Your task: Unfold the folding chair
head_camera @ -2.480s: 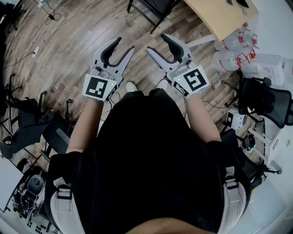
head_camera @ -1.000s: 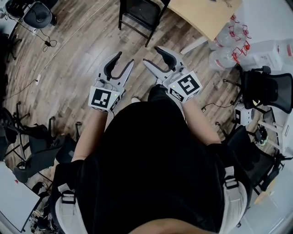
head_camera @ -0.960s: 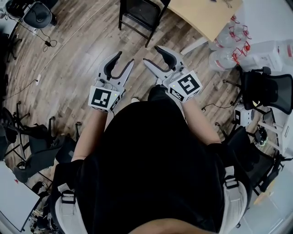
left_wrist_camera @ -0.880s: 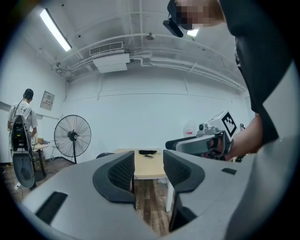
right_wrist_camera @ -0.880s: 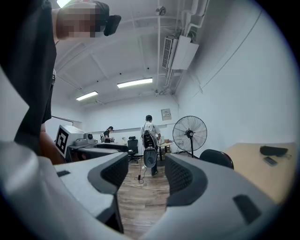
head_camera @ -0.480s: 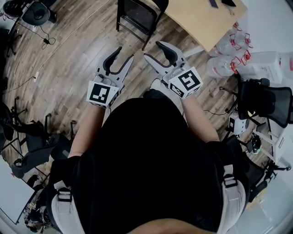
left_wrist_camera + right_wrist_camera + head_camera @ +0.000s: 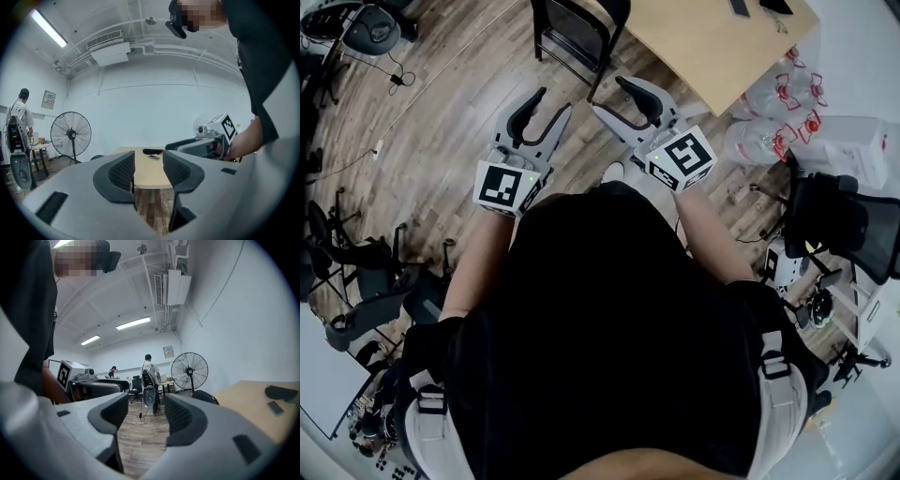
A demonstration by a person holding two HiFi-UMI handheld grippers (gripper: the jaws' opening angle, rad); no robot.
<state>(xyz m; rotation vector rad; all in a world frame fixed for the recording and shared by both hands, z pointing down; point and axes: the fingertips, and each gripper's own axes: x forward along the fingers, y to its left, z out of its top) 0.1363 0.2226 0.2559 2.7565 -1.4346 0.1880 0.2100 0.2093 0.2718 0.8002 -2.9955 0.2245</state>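
Facing one black chair (image 7: 579, 30), left gripper (image 7: 553, 99) and right gripper (image 7: 609, 96) gape empty.

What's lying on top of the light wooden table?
On the table lie a dark pouch-like object and a small phone-like slab. The left gripper hides the table's sides in its own view, so anything there cannot be seen.
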